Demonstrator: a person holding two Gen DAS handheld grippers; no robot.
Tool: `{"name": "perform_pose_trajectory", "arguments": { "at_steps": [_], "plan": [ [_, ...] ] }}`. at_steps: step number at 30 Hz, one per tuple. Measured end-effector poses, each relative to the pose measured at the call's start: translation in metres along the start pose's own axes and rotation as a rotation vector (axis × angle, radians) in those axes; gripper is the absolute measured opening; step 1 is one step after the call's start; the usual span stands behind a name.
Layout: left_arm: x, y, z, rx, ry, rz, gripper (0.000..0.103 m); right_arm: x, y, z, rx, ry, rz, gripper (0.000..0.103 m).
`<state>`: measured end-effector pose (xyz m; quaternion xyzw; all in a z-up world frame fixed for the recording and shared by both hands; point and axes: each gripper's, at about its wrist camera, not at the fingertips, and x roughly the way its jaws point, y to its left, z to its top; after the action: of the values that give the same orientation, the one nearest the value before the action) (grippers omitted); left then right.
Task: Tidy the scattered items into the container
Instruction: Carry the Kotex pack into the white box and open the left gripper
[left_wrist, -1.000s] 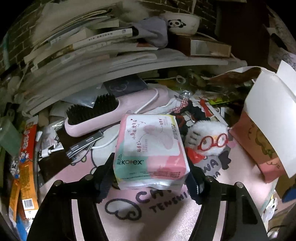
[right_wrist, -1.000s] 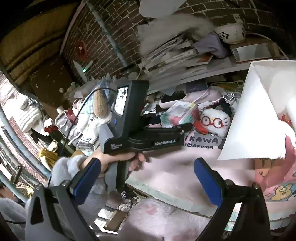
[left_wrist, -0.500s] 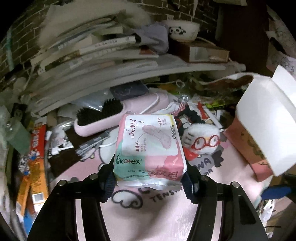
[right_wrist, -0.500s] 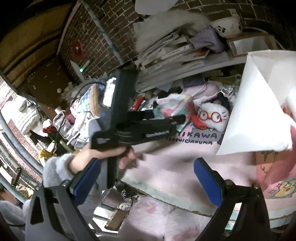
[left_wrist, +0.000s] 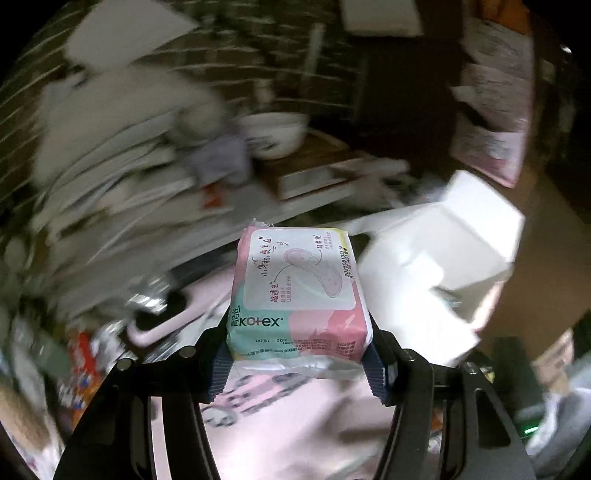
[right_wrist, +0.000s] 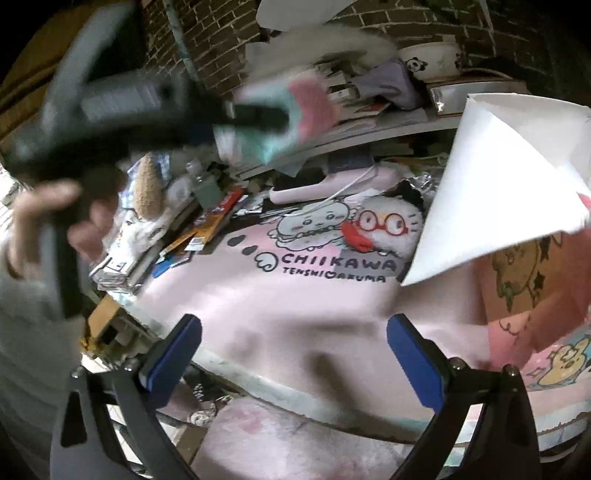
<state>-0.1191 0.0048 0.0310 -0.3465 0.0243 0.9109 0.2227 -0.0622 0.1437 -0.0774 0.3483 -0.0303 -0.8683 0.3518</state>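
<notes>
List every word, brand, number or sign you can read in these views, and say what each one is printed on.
"Kotex": front of the pad pack held in the left gripper.
"20250813": date stamp on the pack's right edge; the rest is unclear.
"CHIIKAWA": pink mat.
"TENSHI AKUMA": line below it, with a small symbol between the words.
Handwritten-style Chinese text and the small print on the pack: too small to read.
Books and boxes behind: blurred, unreadable.

Left tongs (left_wrist: 297, 354) clamped (right tongs (right_wrist: 293, 360) agape).

Right gripper (right_wrist: 293, 363) jaws apart, plush toy (right_wrist: 388, 229), pink mat (right_wrist: 295, 295)
</notes>
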Motion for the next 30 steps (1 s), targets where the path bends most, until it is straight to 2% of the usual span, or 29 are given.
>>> {"name": "perform_pose_trajectory", "arguments": {
  "at_steps": [5, 14, 22, 26, 28, 29, 30],
  "plan": [
    [0.01, -0.052, 0.034, 0.12, 0.033, -0.11, 0.056, -0.005, -0.009, -0.003, 0.032, -0.011, 0.02, 0.1],
    [0.055, -0.121, 0.06, 0.248, 0.163, -0.218, 0.056, -0.013, -0.016, -0.008, 0.049, -0.02, 0.029, 0.1],
    [0.094, -0.146, 0.054, 0.307, 0.293, -0.227, 0.056, -0.018, -0.024, -0.008, 0.069, -0.034, 0.031, 0.1],
    [0.106, -0.148, 0.05, 0.308, 0.316, -0.221, 0.056, -0.019, -0.025, -0.008, 0.077, -0.035, 0.034, 0.1],
    [0.106, -0.147, 0.048, 0.314, 0.316, -0.209, 0.058, -0.019, -0.026, -0.009, 0.075, -0.034, 0.031, 0.1],
    [0.106, -0.146, 0.047, 0.308, 0.314, -0.209, 0.064, -0.018, -0.026, -0.009, 0.075, -0.033, 0.03, 0.1],
    [0.105, -0.145, 0.047, 0.3, 0.31, -0.209, 0.076, -0.018, -0.026, -0.01, 0.075, -0.033, 0.029, 0.1]
  ]
}}
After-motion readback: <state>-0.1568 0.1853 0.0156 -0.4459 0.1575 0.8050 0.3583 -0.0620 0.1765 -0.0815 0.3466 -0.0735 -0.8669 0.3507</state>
